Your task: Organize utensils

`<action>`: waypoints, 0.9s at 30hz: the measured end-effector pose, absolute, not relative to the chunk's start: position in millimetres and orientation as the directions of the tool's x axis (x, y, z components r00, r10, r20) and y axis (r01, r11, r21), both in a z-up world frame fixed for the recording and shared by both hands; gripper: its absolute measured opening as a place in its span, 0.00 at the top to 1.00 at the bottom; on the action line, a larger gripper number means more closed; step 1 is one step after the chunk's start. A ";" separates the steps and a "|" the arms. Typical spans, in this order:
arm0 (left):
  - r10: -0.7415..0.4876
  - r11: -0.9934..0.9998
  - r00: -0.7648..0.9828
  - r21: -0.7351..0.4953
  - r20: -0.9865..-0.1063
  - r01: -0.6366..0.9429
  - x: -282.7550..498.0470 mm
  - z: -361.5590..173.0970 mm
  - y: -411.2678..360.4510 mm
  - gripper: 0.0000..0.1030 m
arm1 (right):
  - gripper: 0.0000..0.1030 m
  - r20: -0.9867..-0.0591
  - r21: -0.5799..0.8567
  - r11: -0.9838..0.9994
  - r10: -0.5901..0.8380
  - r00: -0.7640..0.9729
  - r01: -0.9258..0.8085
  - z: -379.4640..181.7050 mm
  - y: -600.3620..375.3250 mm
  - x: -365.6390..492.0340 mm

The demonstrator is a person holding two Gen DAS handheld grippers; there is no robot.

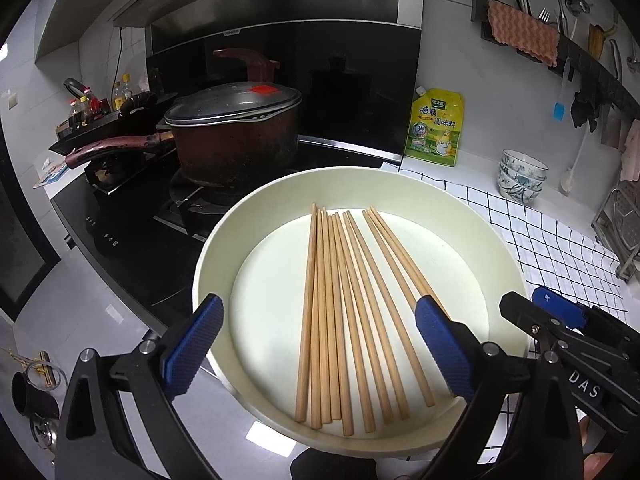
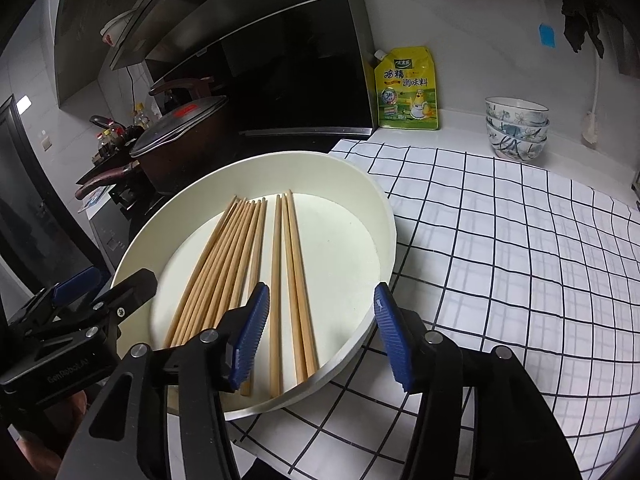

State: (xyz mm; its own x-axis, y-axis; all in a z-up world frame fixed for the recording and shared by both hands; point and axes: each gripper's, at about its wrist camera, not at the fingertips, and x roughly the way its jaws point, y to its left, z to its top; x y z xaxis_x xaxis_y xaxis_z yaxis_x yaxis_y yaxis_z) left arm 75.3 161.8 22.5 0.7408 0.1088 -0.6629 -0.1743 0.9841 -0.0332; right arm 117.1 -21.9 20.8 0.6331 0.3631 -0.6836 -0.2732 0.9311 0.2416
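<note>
**Fingers spread over round tray of chopsticks**

Fingers (image 1: 440, 344) of the left gripper (image 1: 316, 348) stand wide apart, holding nothing, above the near rim of a cream round tray (image 1: 496, 236); one blue pad sits over the left rim, the other over the right part of the tray floor. The right gripper (image 2: 320, 340) is likewise spread wide and empty, its left pad over the chopsticks (image 2: 240, 264), its right pad outside the tray's right wall.

The chopsticks lie flat on the tray floor in a loose fan, tips toward the far wall: a tight bundle to the left, three more slightly apart to the right. Bare tray floor lies right of them.

The tray rests partly on a checked cloth (image 2: 500, 240) covering the worktop, its left side overhanging the black hob (image 1: 132, 240). A lidded pot (image 1: 236, 132) stands just beyond the far rim. A yellow seasoning pouch (image 2: 408, 88) and stacked bowls (image 2: 516, 128) stand well apart at the back wall.
</note>
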 end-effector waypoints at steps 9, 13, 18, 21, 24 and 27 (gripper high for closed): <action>0.133 0.981 0.738 -0.016 -0.662 -0.191 70.9 26.0 162.8 0.06 | 0.44 -0.678 0.237 0.933 0.358 0.642 -0.270 24.2 -26.9 111.0; 0.134 0.981 0.731 -0.016 -0.669 -0.194 70.0 25.9 163.4 0.06 | 0.42 -0.678 0.232 0.934 0.356 0.643 -0.272 24.8 -27.1 108.0; 0.142 0.980 0.733 -0.011 -0.665 -0.200 67.0 28.3 162.9 0.06 | 0.41 -0.678 0.228 0.935 0.352 0.646 -0.271 25.8 -28.9 105.1; 0.160 0.978 0.737 0.003 -0.657 -0.210 64.8 30.0 161.8 0.06 | 0.40 -0.678 0.226 0.936 0.350 0.646 -0.269 26.1 -29.6 103.7; 0.179 0.975 0.740 0.018 -0.648 -0.220 62.9 31.2 160.6 0.06 | 0.40 -0.678 0.222 0.937 0.346 0.649 -0.269 26.6 -29.9 103.2; 0.186 0.974 0.741 0.023 -0.645 -0.224 61.6 31.9 160.0 0.06 | 0.40 -0.676 0.222 0.938 0.345 0.651 -0.267 27.8 -31.2 100.9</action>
